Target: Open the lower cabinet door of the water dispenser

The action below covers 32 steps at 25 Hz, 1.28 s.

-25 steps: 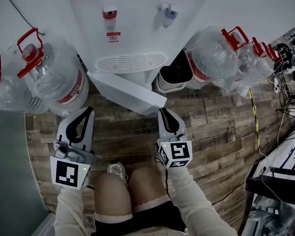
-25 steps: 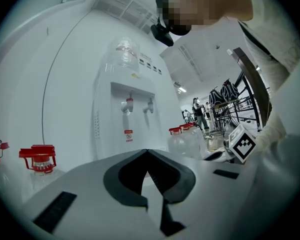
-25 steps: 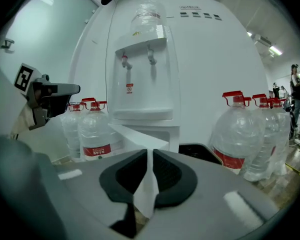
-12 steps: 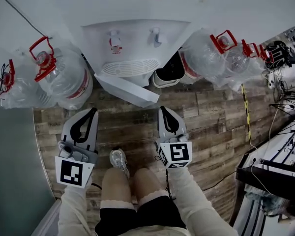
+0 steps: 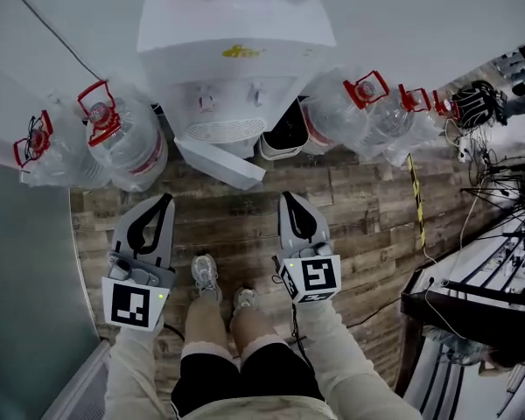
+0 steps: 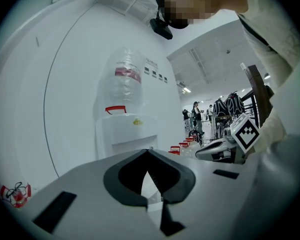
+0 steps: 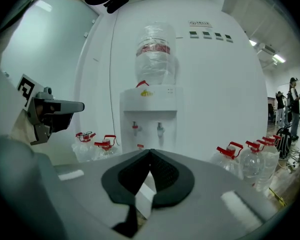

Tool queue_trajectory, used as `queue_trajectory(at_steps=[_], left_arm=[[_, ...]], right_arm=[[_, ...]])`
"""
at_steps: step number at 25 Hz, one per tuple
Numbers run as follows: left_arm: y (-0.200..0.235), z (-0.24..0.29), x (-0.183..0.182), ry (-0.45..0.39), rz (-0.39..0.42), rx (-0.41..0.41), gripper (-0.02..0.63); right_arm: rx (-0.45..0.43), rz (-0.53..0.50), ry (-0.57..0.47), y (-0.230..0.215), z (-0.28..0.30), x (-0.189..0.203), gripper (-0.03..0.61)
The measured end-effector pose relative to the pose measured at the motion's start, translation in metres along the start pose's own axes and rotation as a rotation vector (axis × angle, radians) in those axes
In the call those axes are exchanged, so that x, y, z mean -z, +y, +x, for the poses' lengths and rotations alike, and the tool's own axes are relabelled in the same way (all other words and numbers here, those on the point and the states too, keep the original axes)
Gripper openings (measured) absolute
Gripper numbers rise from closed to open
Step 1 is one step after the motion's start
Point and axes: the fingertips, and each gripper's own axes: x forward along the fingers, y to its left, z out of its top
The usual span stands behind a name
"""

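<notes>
The lower cabinet door [image 5: 219,162] stands swung open at the foot of the water dispenser [image 5: 236,51], a white panel jutting out over the plank floor [image 5: 367,208] toward 5 o'clock. The dispenser sits at 12 o'clock in the head view, with water bottles [image 5: 127,143] bunched at its 9 and 3 o'clock sides.

Both grippers are well apart from the door, side by side and pointing toward 12 o'clock. The left gripper [image 5: 164,199] is at 8 o'clock from the door, the right gripper [image 5: 288,198] at 4 o'clock. Each is clenched on nothing, with its jaw tips meeting. The pale sleeves [image 5: 341,357] run straight back to the body, and the shoes [image 5: 206,274] show between them.

A second ago the knees were bent and the right gripper's tips were just beside the door's free edge. Now the legs are straight, both grippers have risen and the dispenser looks smaller and farther off. The door is as open as before.
</notes>
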Motion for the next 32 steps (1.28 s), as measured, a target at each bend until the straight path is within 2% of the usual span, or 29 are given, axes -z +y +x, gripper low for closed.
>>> queue_trajectory(at_steps=[15, 32], left_arm=[[-0.025, -0.060, -0.146, -0.050, -0.007, -0.045, 0.002], [-0.049, -0.104, -0.242, -0.121, 0.002, -0.066, 0.002]], right_arm=[[-0.039, -0.008, -0.053, 0.011, -0.077, -0.153, 0.009], [-0.062, -0.045, -0.081, 0.017, -0.145, -0.241, 0.009]])
